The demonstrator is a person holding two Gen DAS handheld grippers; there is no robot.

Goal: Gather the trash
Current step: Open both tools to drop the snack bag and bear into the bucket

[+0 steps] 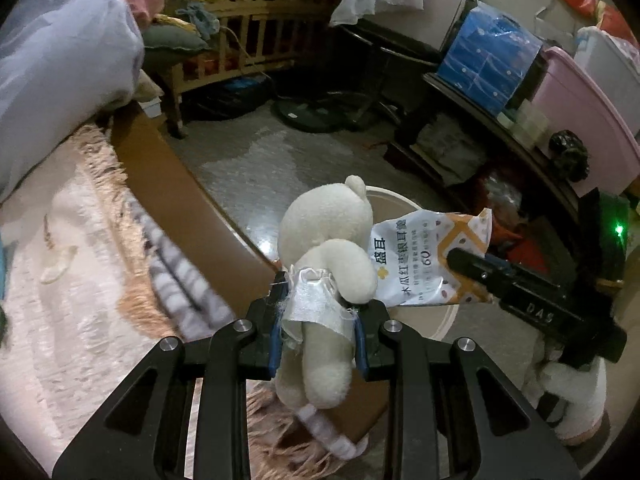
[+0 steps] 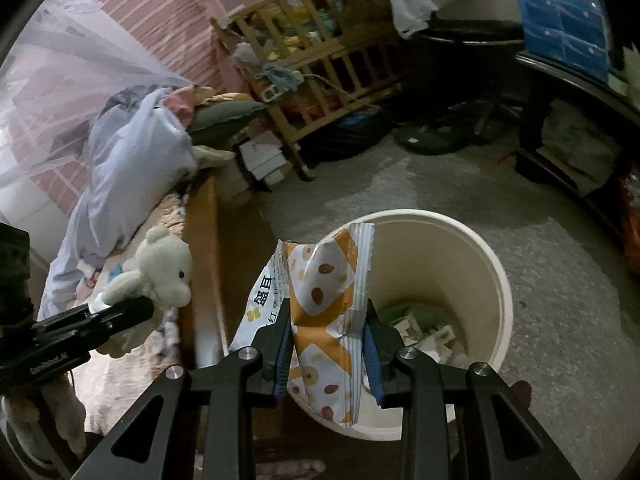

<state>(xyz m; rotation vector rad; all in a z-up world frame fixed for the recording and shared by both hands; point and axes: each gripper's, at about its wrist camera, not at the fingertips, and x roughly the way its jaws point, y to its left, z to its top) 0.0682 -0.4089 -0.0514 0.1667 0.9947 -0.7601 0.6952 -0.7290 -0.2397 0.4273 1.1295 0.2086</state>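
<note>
Gripping a small cream plush bear in a white satin dress, the left tongs have their blue pads pressed on the toy's waist, so the head sticks out past the fingertips and one leg hangs back toward the camera. The right tongs are closed on a crumpled white and orange foil snack wrapper printed with nuts, pinched about midway along, with its torn end standing up beyond the tips. That wrapper hangs over the near rim of a round cream plastic waste bin, which stands on the grey floor just beside the brown wooden edge of a bed. Bits of paper and something green lie at the bottom of the bin. In the left wrist view the bear and the wrapper sit close together, above the bin's rim, with the right tongs coming in from the right. A beige fringed blanket covers the bed, and a wooden slatted cot stands farther back
</note>
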